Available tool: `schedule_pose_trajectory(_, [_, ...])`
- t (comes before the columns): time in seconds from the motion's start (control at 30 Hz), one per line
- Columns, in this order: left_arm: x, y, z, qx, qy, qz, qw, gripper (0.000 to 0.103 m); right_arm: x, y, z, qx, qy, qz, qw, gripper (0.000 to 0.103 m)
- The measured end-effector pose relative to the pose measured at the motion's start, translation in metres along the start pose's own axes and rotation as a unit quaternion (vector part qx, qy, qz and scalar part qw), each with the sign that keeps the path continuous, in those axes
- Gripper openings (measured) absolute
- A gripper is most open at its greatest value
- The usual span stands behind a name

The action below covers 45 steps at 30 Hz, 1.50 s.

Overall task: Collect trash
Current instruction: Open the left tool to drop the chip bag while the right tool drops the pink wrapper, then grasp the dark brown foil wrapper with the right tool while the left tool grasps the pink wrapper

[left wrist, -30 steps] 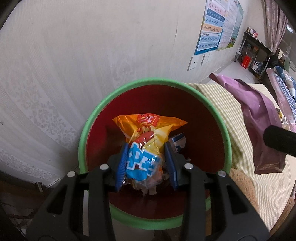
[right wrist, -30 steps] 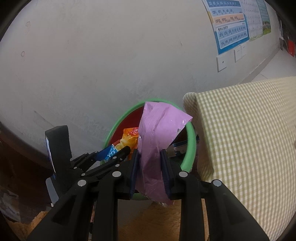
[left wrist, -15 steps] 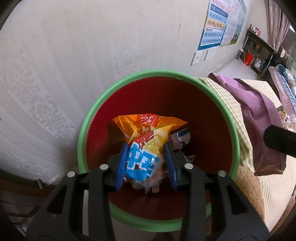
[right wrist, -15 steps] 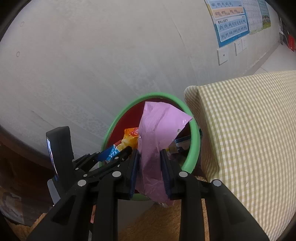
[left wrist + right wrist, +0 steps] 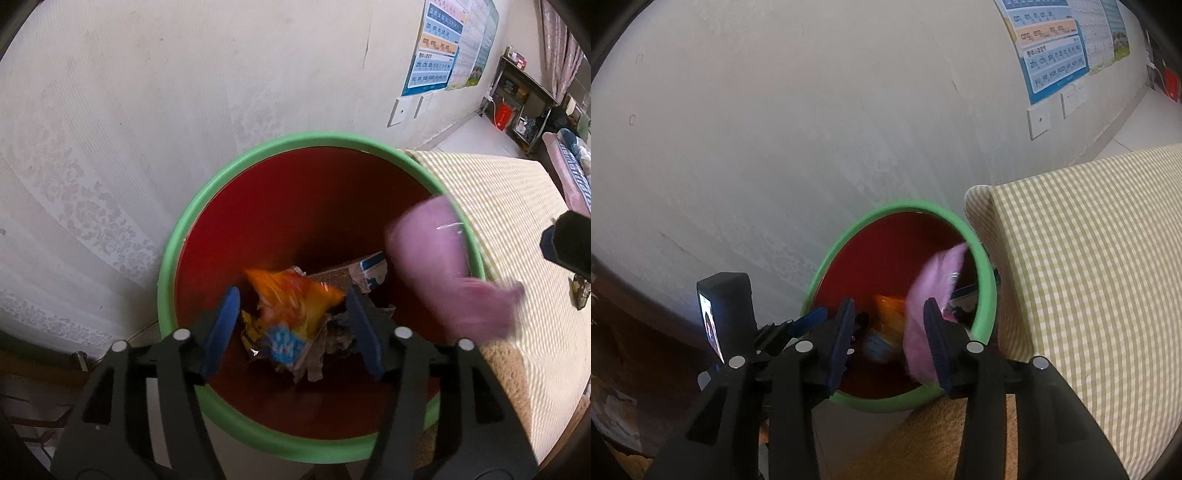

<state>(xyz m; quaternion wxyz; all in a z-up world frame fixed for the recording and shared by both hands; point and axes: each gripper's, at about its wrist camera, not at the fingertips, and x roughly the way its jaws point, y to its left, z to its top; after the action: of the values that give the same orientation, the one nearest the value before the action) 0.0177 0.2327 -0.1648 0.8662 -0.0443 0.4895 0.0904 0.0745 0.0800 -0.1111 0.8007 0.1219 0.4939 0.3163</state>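
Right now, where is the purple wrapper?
The purple wrapper is dropping into the bin at its right rim beside the checked cloth, blurred, as the right gripper opens.

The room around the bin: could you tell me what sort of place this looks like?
Most likely a lived-in home room, perhaps a bedroom or living room. A checked cloth covers furniture beside the green-rimmed bin, a learning chart hangs on the wall, and a cluttered shelf stands further off.
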Motion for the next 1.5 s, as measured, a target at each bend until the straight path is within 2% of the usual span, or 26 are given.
schedule_pose_trajectory(0.2, [-0.005, -0.009, 0.001, 0.011, -0.002, 0.000, 0.9999, 0.062, -0.022, -0.017, -0.004, 0.011, -0.024, -0.016, 1.000, 0.049])
schedule_pose_trajectory(0.3, [-0.009, -0.013, 0.003, 0.016, -0.008, -0.002, 0.9998, 0.063, -0.048, -0.044, -0.012, 0.009, -0.046, -0.068, 0.997, 0.052])
schedule_pose_trajectory(0.4, [-0.012, -0.019, 0.005, 0.021, -0.012, -0.001, 0.9997, 0.063, -0.077, -0.084, -0.021, 0.026, -0.071, -0.134, 0.988, 0.053])
schedule_pose_trajectory(0.5, [-0.016, -0.029, 0.007, 0.033, -0.018, -0.001, 0.9993, 0.064, -0.121, -0.144, -0.036, 0.077, -0.103, -0.227, 0.965, 0.054])
schedule_pose_trajectory(0.57, [-0.019, -0.038, 0.008, 0.044, -0.024, -0.002, 0.9988, 0.064, -0.144, -0.182, -0.046, 0.134, -0.120, -0.255, 0.950, 0.054])
schedule_pose_trajectory(0.67, [-0.023, -0.054, 0.007, 0.058, -0.026, -0.007, 0.9979, 0.065, -0.169, -0.235, -0.063, 0.219, -0.123, -0.288, 0.924, 0.061])
schedule_pose_trajectory(0.77, [-0.030, -0.072, 0.008, 0.080, -0.033, -0.013, 0.9962, 0.065, -0.176, -0.268, -0.072, 0.263, -0.116, -0.281, 0.916, 0.061])
schedule_pose_trajectory(0.9, [-0.041, -0.095, 0.007, 0.110, -0.040, -0.015, 0.9931, 0.065, -0.165, -0.294, -0.077, 0.289, -0.104, -0.232, 0.923, 0.061])
schedule_pose_trajectory(0.93, [-0.043, -0.101, 0.006, 0.116, -0.042, -0.016, 0.9922, 0.065, -0.162, -0.298, -0.077, 0.291, -0.101, -0.231, 0.923, 0.059])
schedule_pose_trajectory(1.0, [-0.049, -0.116, 0.007, 0.135, -0.048, -0.018, 0.9896, 0.065, -0.165, -0.298, -0.077, 0.287, -0.106, -0.231, 0.923, 0.051])
schedule_pose_trajectory(1.07, [-0.053, -0.132, 0.008, 0.151, -0.052, -0.025, 0.9869, 0.065, -0.172, -0.292, -0.078, 0.278, -0.110, -0.215, 0.930, 0.042])
schedule_pose_trajectory(1.1, [-0.054, -0.142, 0.010, 0.160, -0.054, -0.029, 0.9852, 0.065, -0.175, -0.290, -0.079, 0.269, -0.112, -0.209, 0.934, 0.030])
schedule_pose_trajectory(1.13, [-0.055, -0.154, 0.012, 0.168, -0.056, -0.037, 0.9834, 0.065, -0.182, -0.285, -0.081, 0.257, -0.119, -0.204, 0.937, 0.026])
schedule_pose_trajectory(1.27, [-0.056, -0.207, 0.020, 0.192, -0.057, -0.083, 0.9762, 0.065, -0.214, -0.268, -0.110, 0.249, -0.147, -0.188, 0.939, 0.025])
schedule_pose_trajectory(1.37, [-0.050, -0.257, 0.022, 0.216, -0.051, -0.120, 0.9676, 0.065, -0.234, -0.252, -0.138, 0.244, -0.166, -0.188, 0.937, 0.025])
schedule_pose_trajectory(1.47, [-0.036, -0.314, 0.020, 0.254, -0.056, -0.128, 0.9570, 0.065, -0.246, -0.235, -0.173, 0.239, -0.179, -0.207, 0.932, 0.026])
schedule_pose_trajectory(1.5, [-0.031, -0.330, 0.021, 0.260, -0.056, -0.125, 0.9559, 0.065, -0.246, -0.231, -0.181, 0.232, -0.180, -0.216, 0.931, 0.026])
